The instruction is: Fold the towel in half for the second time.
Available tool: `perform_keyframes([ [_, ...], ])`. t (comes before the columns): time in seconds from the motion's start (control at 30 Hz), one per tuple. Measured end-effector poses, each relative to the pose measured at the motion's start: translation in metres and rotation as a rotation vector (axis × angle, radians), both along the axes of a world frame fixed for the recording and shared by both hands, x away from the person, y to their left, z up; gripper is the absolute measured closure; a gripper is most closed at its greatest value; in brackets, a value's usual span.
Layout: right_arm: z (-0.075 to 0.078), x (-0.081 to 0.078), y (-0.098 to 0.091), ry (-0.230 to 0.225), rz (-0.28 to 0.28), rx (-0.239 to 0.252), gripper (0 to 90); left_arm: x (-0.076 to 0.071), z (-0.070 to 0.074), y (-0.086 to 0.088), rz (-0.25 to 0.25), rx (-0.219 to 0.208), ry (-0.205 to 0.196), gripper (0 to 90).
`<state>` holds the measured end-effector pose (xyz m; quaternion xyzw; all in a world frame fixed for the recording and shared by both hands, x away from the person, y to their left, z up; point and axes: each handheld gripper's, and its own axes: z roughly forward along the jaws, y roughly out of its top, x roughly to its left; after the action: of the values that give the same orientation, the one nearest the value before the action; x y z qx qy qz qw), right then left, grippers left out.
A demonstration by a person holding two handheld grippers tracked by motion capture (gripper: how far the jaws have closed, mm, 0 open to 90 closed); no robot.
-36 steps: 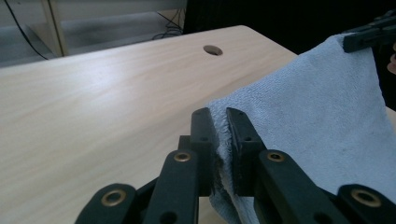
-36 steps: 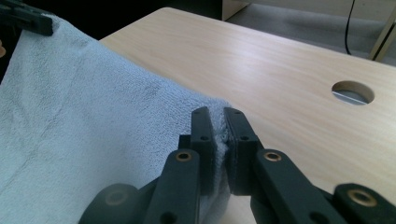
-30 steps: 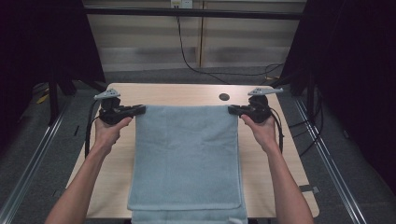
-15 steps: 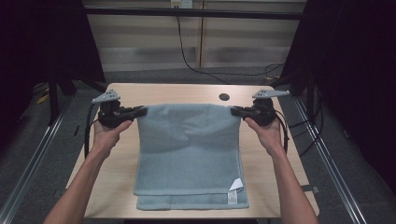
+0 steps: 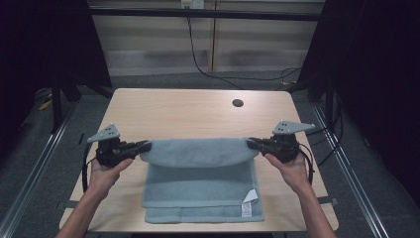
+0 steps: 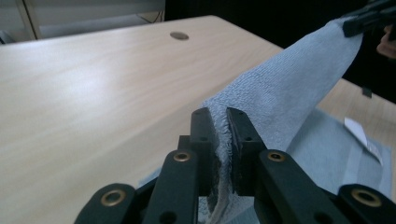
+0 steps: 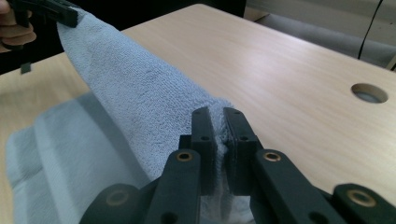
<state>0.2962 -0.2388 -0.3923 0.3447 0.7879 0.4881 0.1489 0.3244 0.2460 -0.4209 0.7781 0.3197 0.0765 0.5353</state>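
- High view: the towel [image 5: 203,183] lies on the near half of the tabletop [image 5: 188,111], its far edge lifted and slung between the two grippers. The left gripper [image 5: 143,146] has one corner, the right gripper [image 5: 251,143] the other, though from up here the pinch itself is too small to make out. A white label [image 5: 249,201] shows at the towel's near right corner. The round hole [image 5: 237,103] in the tabletop sits beyond the towel, well apart. The person's forearms are cut off at the bottom edge, and dark curtains swallow both sides of the room.
- Left gripper view: here the grip is plain, with the left gripper [image 6: 220,135] and its jaws closed on the towel [image 6: 289,88], frayed terry edge squeezed between them. The cloth rises to the other gripper [image 6: 369,21], cut off at the top right corner. The label [image 6: 362,135] is seen edge-on, its print unreadable.
- Right gripper view: the right gripper [image 7: 218,135] has its jaws clamped on the towel [image 7: 135,93] corner too. The lifted fold hides part of the flat layer behind it. The far gripper [image 7: 46,11] is clipped by the top edge. The hole [image 7: 369,92] sits at right.
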Motion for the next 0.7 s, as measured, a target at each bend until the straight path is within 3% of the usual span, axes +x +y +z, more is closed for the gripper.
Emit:
perform_keyframes([
  [0.2,-0.016,-0.033,-0.001,0.027,0.029,-0.008,83.4,-0.028,-0.009,0.005,-0.025,-0.009,0.039,81.5],
  [0.23,-0.019,-0.038,-0.001,0.029,0.031,-0.013,83.4,-0.039,-0.01,0.007,-0.023,-0.028,0.043,81.5],
  [0.27,-0.019,-0.038,-0.001,0.029,0.031,-0.013,83.4,-0.039,-0.01,0.007,-0.023,-0.028,0.043,81.5],
  [0.3,-0.023,-0.049,0.0,0.034,0.033,-0.019,82.7,-0.048,-0.015,0.006,-0.022,0.004,0.034,81.4],
  [0.53,-0.047,-0.08,-0.004,0.098,0.046,-0.016,81.1,-0.074,-0.035,0.006,-0.078,0.038,0.069,78.8],
  [0.6,-0.057,-0.091,-0.006,0.128,0.062,-0.022,80.0,-0.078,-0.036,0.007,-0.096,0.03,0.093,77.2],
  [0.7,-0.063,-0.104,-0.013,0.145,0.088,0.017,76.5,-0.083,-0.028,0.003,-0.128,0.045,0.074,74.3],
])
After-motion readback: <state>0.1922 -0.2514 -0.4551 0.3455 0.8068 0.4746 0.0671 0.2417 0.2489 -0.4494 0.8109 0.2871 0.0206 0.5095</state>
